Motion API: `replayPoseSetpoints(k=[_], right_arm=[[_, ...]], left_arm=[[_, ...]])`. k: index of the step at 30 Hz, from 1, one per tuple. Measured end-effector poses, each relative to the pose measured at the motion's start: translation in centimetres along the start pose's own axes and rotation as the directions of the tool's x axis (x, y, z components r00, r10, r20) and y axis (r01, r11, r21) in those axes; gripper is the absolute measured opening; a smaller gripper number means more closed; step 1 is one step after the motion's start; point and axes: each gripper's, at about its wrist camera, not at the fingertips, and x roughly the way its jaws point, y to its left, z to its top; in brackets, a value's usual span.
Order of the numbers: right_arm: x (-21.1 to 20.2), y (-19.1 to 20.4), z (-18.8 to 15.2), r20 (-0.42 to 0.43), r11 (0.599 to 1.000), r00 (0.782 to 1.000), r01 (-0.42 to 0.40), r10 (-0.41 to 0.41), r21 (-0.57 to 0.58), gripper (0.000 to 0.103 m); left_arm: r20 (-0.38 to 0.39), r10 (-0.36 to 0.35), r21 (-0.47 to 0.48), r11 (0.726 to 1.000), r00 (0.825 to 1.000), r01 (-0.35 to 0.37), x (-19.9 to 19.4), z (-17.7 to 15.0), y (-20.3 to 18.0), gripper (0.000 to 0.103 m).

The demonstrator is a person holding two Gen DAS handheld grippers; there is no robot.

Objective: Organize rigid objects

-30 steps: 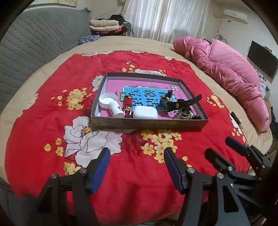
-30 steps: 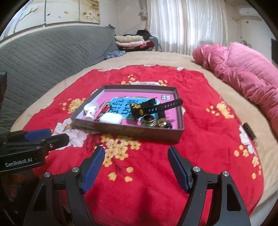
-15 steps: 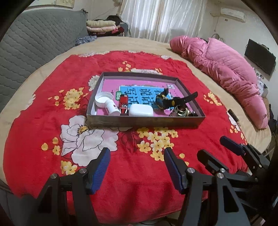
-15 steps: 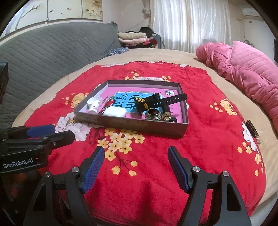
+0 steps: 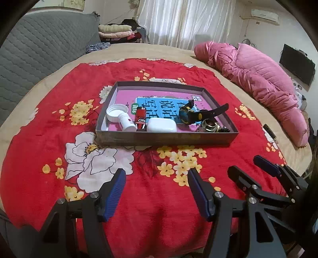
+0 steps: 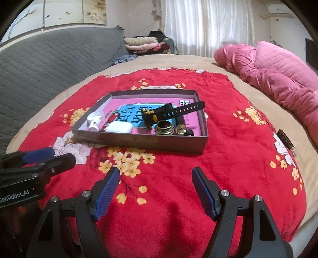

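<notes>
Both the left gripper [image 5: 156, 186] and right gripper [image 6: 156, 185] are hovering spread and empty, well short of the filled tray [image 5: 165, 139].

Home bedroom: bed [image 5: 123, 49] under red floral blanket [image 5: 59, 111], gray quilted headboard [image 6: 49, 59], pink duvet [image 5: 258, 83], folded clothes [image 6: 143, 42], curtains [image 5: 178, 21], wall AC [image 5: 265, 15], probably TV [image 5: 297, 66].

Tan bed [image 5: 139, 50], red floral blanket [image 5: 59, 103] spread on it, pink quilt [image 5: 258, 79] alongside
</notes>
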Motion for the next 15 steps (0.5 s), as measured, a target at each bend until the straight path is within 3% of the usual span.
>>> replayPoseSetpoints(k=[15], right_arm=[[1.4, -0.1, -0.4, -0.026, 1.000, 0.999, -0.020, 0.020, -0.008, 0.076]], left_arm=[[-0.052, -0.011, 0.007, 1.000, 0.999, 0.011, 2.2, -0.9, 0.1, 0.064]])
